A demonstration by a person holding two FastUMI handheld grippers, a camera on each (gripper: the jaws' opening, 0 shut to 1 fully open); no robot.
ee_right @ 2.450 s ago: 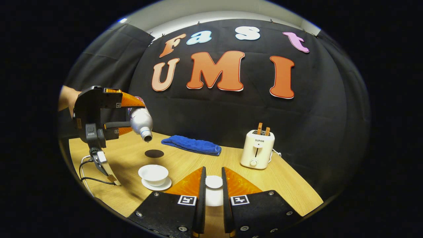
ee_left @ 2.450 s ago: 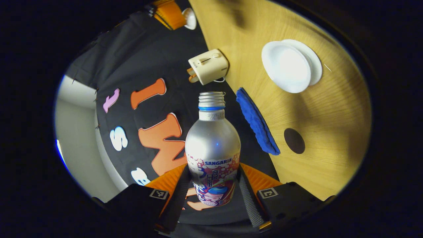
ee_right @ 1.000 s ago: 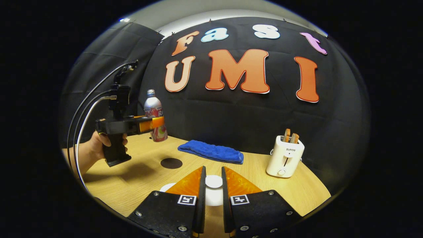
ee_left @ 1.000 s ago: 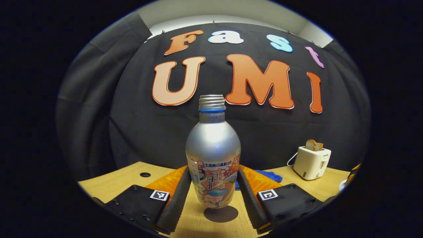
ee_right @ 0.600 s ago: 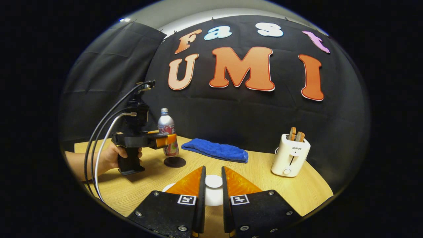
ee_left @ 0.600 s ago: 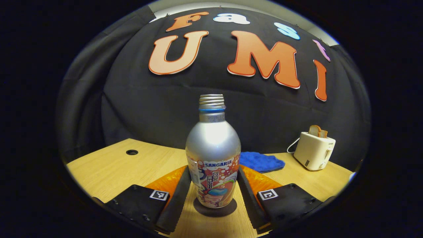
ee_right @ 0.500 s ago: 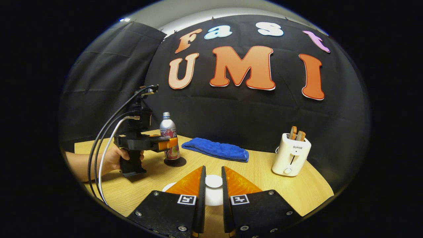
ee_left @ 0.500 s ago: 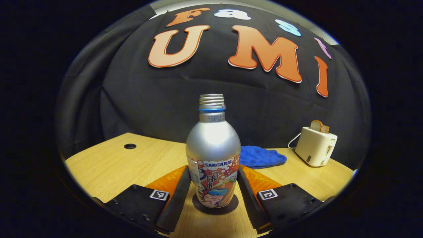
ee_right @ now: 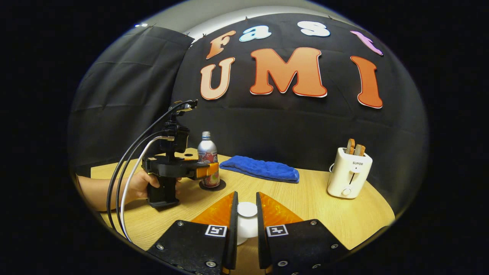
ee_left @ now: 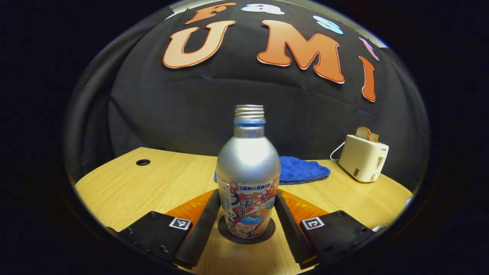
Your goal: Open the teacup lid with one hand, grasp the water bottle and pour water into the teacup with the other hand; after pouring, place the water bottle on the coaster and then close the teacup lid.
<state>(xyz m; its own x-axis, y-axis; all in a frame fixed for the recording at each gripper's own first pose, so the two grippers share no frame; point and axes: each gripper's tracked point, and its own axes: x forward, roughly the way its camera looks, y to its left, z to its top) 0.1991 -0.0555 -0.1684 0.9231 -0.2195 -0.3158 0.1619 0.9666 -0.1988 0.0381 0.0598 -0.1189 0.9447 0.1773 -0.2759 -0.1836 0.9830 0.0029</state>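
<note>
A silver water bottle [ee_left: 248,164] with no cap stands upright on the round dark coaster [ee_left: 267,233] on the wooden table. My left gripper [ee_left: 247,193] flanks the bottle's lower body, its jaws slightly parted and no longer clamping it. In the right gripper view the same bottle [ee_right: 208,156] and coaster [ee_right: 221,187] sit at the far left, with the left gripper [ee_right: 209,170] around them. My right gripper [ee_right: 246,194] is shut on the knob of the white teacup lid [ee_right: 247,210] and holds it above the table.
A folded blue cloth [ee_right: 259,168] lies behind the coaster by the wall. A cream toaster [ee_right: 349,172] with toast stands at the right. A hand [ee_right: 141,183] and cables trail behind the left gripper. A cable hole [ee_left: 143,162] is at the table's far left.
The left gripper tipped the bottle back upright, carried it to the coaster and set it down. Its jaws have just widened a little. The right gripper still holds the lid.
</note>
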